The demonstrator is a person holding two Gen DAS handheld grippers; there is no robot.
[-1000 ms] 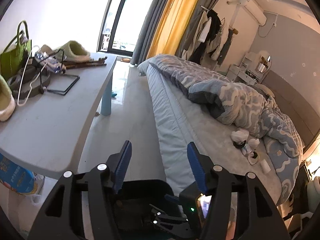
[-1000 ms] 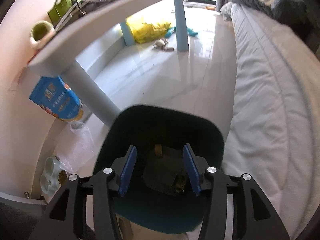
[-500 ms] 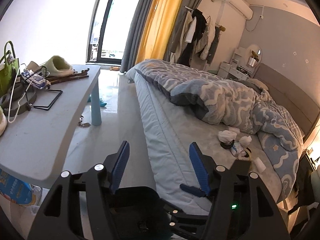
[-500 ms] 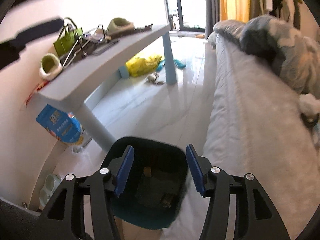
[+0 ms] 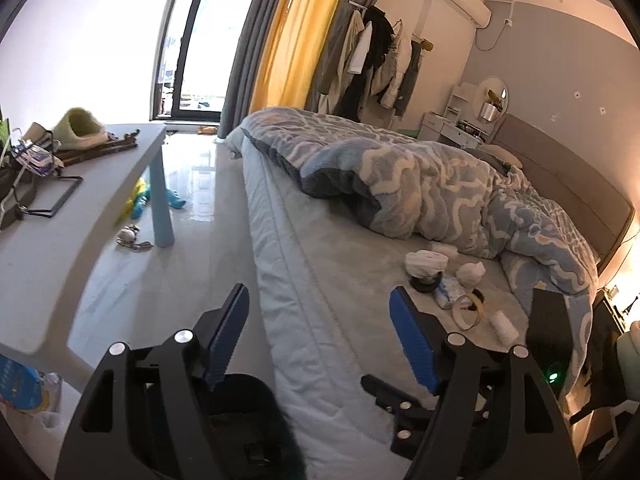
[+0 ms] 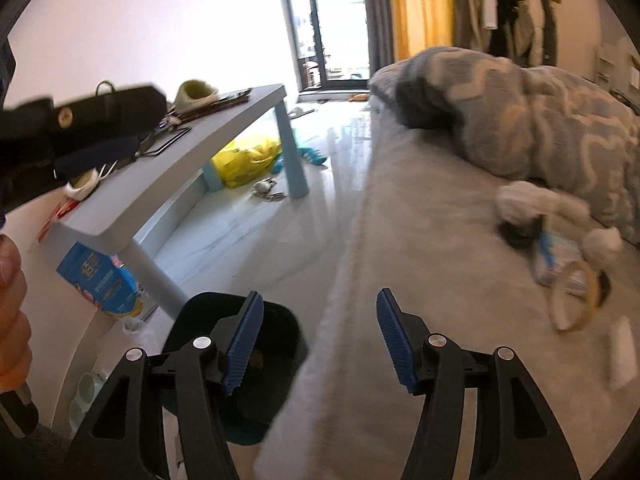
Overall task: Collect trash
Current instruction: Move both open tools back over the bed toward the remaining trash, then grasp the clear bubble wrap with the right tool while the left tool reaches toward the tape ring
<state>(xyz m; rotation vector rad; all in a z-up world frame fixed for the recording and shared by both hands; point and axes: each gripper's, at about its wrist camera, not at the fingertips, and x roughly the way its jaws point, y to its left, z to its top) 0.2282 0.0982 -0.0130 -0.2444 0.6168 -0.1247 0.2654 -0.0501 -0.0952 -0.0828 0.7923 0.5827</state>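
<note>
Trash lies on the grey bed sheet [image 5: 328, 280]: a crumpled white tissue [image 5: 425, 261], a second tissue ball [image 5: 472, 273], a blue-and-white wrapper [image 5: 451, 292], a tape ring [image 5: 469, 312] and a small white roll [image 5: 505, 326]. The right wrist view shows the same tissue [image 6: 524, 204] and tape ring [image 6: 576, 296], blurred. A dark teal bin [image 6: 256, 344] with scraps inside stands on the floor by the bed. My left gripper [image 5: 320, 332] hovers over the bed edge, jaws opening, nothing between them. My right gripper [image 6: 320, 332] is above the bin and bed edge, jaws opening and empty.
A grey low table [image 5: 60, 240] with slippers, cables and a bag stands left of the bed. A yellow bag [image 6: 248, 160] and small items lie on the floor under it. A blue patterned quilt [image 5: 420, 184] covers the far bed. A hand [image 6: 12, 300] shows at the left edge.
Both grippers rose from over the bin and swung toward the bed, so the trash pile looks nearer. Both pairs of jaws have widened. The bin has dropped low in both views.
</note>
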